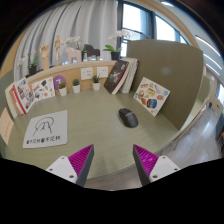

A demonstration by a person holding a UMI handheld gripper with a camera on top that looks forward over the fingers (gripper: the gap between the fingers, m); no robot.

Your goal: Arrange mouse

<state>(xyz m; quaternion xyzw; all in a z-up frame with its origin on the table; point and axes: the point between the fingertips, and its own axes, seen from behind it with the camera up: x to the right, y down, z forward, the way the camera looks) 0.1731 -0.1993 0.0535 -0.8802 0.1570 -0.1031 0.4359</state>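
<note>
A dark grey computer mouse point(128, 117) lies on the olive-green desk mat point(100, 135), well beyond my fingers and a little right of the gap between them. My gripper point(112, 160) is open and empty, with its two magenta pads point(82, 160) spread wide above the near part of the mat. Nothing stands between the fingers.
A white card with a logo and print point(46, 127) lies on the mat to the left. Books, picture cards and small potted plants point(76, 86) line the back. A patterned card point(152, 97) leans against an olive-green panel point(175, 75) on the right.
</note>
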